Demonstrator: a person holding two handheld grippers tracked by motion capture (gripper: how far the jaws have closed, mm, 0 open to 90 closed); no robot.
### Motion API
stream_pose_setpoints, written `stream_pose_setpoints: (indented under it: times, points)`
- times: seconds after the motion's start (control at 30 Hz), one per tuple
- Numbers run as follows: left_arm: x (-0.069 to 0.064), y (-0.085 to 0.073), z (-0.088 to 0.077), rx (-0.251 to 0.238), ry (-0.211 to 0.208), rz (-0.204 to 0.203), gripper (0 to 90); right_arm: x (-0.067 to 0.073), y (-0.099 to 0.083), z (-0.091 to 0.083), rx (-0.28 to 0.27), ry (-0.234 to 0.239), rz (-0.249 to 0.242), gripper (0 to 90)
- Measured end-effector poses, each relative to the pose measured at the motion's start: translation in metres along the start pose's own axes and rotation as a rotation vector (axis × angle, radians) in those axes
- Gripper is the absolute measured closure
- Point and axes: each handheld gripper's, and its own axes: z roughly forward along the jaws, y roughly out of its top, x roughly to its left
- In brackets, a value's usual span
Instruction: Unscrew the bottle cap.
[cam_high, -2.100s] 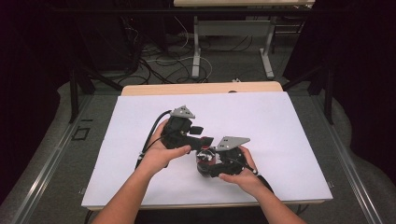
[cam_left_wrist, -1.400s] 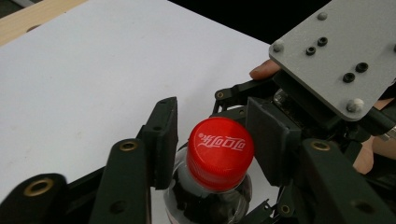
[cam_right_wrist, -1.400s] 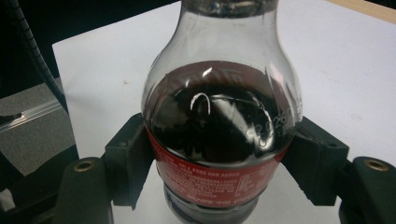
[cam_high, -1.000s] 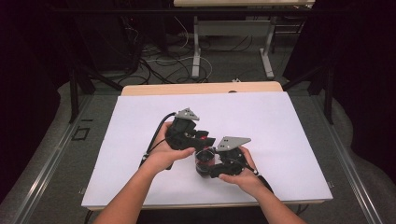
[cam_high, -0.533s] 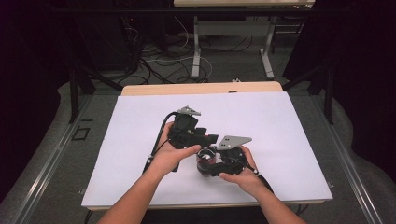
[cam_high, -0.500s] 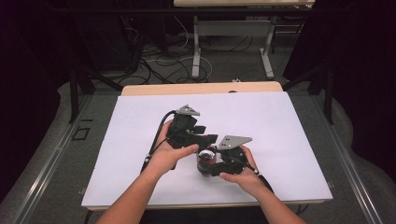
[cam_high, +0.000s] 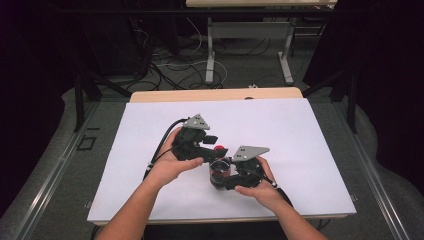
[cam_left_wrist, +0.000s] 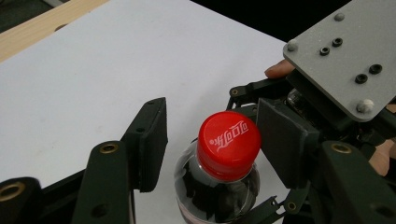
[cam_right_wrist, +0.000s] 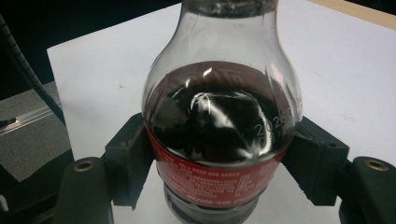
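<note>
Right fingers: my right gripper has its 2 fingers pressed against the red label of the bottle, 1 on each side, holding it upright.
Left fingers: my left gripper stands spread to either side of the red cap; I see a clear gap at the near finger, while on the far side I cannot tell whether pad and cap touch.
Bottle: small, clear, part filled with dark liquid, standing on the white sheet near the front middle of the counter.
Hands: in the high view my left hand and right hand crowd the bottle, and the grippers hide most of it.
Around: past the counter I see the floor with loose cables and the legs of another table.
Cut off: the bottle neck leaves the top of the right gripper view; its base is hard to make out behind the fingers.
Blocking: the right gripper's grey plate covers the upper right of the left gripper view.
</note>
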Motion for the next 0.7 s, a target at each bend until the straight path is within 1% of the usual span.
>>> stream_pose_setpoints:
  times: [0.07, 0.1, 0.13, 0.17, 0.2, 0.23, 0.27, 0.3, 0.33, 0.37, 0.43, 0.47, 0.5, 0.53, 0.57, 0.6, 0.63, 0.67, 0.7]
  points:
    - [0.0, 0.0, 0.001, -0.005, -0.014, -0.011, 47.9, 0.0, 0.0, 0.0, 0.002, 0.003, -0.001, 29.9]
    - [0.001, 0.0, 0.002, -0.006, -0.017, -0.007, 48.7, 0.0, 0.0, 0.0, -0.002, 0.003, -0.008, 29.9]
    - [0.0, 0.001, 0.003, -0.005, -0.021, -0.014, 49.8, 0.0, 0.0, 0.0, 0.001, 0.005, -0.002, 29.9]
    - [0.0, 0.002, 0.002, 0.008, -0.028, -0.018, 51.4, 0.0, 0.0, 0.0, 0.0, 0.003, -0.004, 29.9]
    - [-0.001, 0.002, 0.004, -0.001, -0.022, -0.009, 52.6, 0.0, 0.0, 0.0, 0.001, 0.003, -0.005, 29.9]
    - [-0.002, 0.002, 0.005, 0.002, -0.018, -0.018, 53.2, 0.0, 0.0, 0.0, 0.001, 0.005, -0.006, 29.9]
    - [-0.002, 0.003, 0.004, 0.015, -0.027, -0.018, 54.2, 0.001, 0.0, 0.0, 0.003, 0.003, -0.004, 29.9]
    - [-0.003, 0.003, 0.006, 0.003, -0.021, -0.018, 55.9, 0.001, 0.0, 0.0, 0.001, 0.001, -0.003, 29.9]
    - [-0.003, 0.004, 0.006, 0.012, -0.023, -0.021, 57.2, 0.001, 0.0, 0.0, 0.002, 0.0, -0.004, 29.9]
    - [-0.004, 0.004, 0.007, 0.006, -0.016, -0.028, 58.1, 0.0, 0.0, 0.0, 0.003, 0.001, -0.006, 29.9]
    - [-0.006, 0.005, 0.008, 0.008, -0.007, -0.054, 60.5, 0.0, 0.0, 0.0, 0.0, 0.001, -0.006, 29.9]
    - [-0.008, 0.005, 0.009, 0.004, 0.004, -0.072, 60.6, 0.0, 0.0, 0.0, 0.002, 0.002, 0.001, 29.9]
    - [-0.009, 0.006, 0.009, 0.014, 0.016, -0.086, 60.7, 0.0, 0.0, 0.0, 0.001, -0.001, 0.001, 29.9]
    - [-0.01, 0.006, 0.01, 0.013, 0.029, -0.103, 60.8, 0.0, -0.001, 0.0, 0.0, -0.004, 0.003, 29.9]
    - [-0.011, 0.007, 0.01, 0.015, 0.044, -0.134, 60.9, 0.0, -0.001, 0.0, 0.0, -0.005, 0.006, 29.9]
    - [-0.011, 0.008, 0.01, 0.025, 0.057, -0.143, 60.9, 0.0, 0.0, -0.001, 0.017, -0.004, 0.008, 29.9]
    - [-0.014, 0.009, 0.011, 0.019, 0.072, -0.181, 60.9, 0.0, 0.0, -0.001, 0.017, -0.004, 0.008, 29.9]
    - [-0.014, 0.009, 0.011, 0.025, 0.094, -0.207, 60.9, 0.0, -0.001, 0.001, -0.002, -0.02, 0.006, 29.9]
    - [-0.015, 0.01, 0.011, 0.033, 0.113, -0.225, 60.9, 0.0, -0.001, 0.001, 0.003, -0.025, 0.005, 29.9]
